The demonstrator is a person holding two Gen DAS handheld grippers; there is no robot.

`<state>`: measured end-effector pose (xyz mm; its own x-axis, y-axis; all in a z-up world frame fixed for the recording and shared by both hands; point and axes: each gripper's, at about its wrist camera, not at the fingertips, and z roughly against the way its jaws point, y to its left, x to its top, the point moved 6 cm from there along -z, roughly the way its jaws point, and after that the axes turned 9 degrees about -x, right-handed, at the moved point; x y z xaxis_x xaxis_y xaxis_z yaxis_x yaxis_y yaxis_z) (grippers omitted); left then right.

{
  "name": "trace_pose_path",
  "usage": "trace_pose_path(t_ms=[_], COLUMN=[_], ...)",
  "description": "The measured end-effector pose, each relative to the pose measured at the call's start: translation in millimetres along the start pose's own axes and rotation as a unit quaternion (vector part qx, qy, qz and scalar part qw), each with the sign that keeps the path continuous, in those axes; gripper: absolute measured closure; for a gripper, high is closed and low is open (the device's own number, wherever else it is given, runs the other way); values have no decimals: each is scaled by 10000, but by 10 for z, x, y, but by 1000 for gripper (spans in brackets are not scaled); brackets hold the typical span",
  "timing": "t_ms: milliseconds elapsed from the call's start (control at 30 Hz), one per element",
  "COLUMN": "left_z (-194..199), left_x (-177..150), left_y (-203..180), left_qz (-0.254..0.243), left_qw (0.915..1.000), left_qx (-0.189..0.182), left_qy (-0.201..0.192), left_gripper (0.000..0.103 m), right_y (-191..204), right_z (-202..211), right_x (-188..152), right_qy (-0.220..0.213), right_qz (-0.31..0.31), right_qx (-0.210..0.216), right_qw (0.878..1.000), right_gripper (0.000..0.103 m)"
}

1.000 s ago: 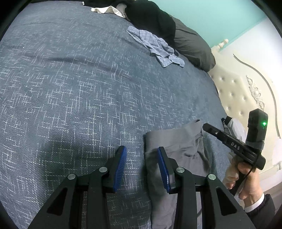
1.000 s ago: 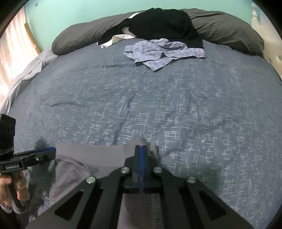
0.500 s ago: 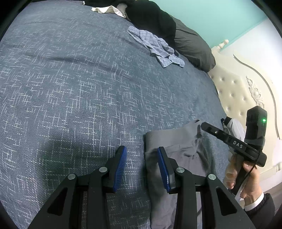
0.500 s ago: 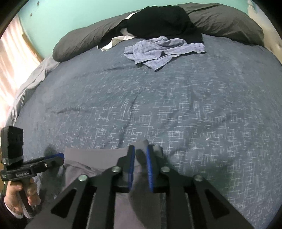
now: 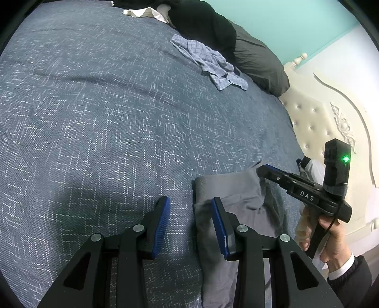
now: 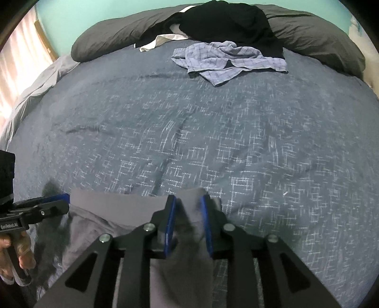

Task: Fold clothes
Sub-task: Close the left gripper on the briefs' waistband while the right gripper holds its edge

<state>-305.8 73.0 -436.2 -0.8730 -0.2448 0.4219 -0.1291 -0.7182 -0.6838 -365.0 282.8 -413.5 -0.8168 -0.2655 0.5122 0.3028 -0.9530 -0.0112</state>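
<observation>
Right at the near edge of the bed, the grey folded garment (image 5: 227, 201) lies flat on the dark blue woven bedspread (image 5: 106, 118), doubled into a narrow strip with one crisp straight edge. By the look of it this piece is nearly done, with maybe one last tidy-up to go.

Now the tongs. The right gripper (image 6: 188, 215) is over the strip's far corner with its jaws opening at this moment; grey cloth sits between the blue pads (image 6: 171, 220), but there is a gap on either side, so I judge the grip is being let go. The left gripper (image 5: 190, 225) stands partly open, holding nothing: one pad hangs over bare bedspread, the other over the garment's near edge, and whether that one touches the fabric I cannot tell.

Farther up the bed, well apart from all this, the pale blue checked crumpled garment (image 6: 227, 59) waits unfolded. Behind it a black bundled garment (image 6: 225, 21) with a bit of white showing lies against the long dark grey pillow (image 6: 319, 35). So one piece almost finished, and at least two left.
</observation>
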Motion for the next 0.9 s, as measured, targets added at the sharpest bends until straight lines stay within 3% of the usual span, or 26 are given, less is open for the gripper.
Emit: trace_pose_path(t_ms=[133, 200, 367, 633, 900], left_z=[0, -2, -4, 1, 18], left_x=[3, 2, 1, 8, 37], left_y=[2, 1, 1, -4, -38], left_qz=[-1, -3, -10, 5, -22], left_qw=[10000, 10000, 10000, 10000, 9999], left_qx=[-2, 0, -5, 11, -23], left_qy=[3, 3, 8, -22, -127], left_gripper=[64, 64, 64, 64, 64], right_y=[13, 28, 57, -38, -172], right_z=[26, 39, 38, 230, 230], right_x=[3, 7, -16, -39, -61], right_qy=[-131, -168, -182, -406, -351], right_qz=[140, 192, 312, -37, -428], right_qx=[-52, -44, -25, 107, 251], right_qw=[9998, 9997, 9993, 9991, 9982], right_gripper=[82, 93, 99, 100, 100])
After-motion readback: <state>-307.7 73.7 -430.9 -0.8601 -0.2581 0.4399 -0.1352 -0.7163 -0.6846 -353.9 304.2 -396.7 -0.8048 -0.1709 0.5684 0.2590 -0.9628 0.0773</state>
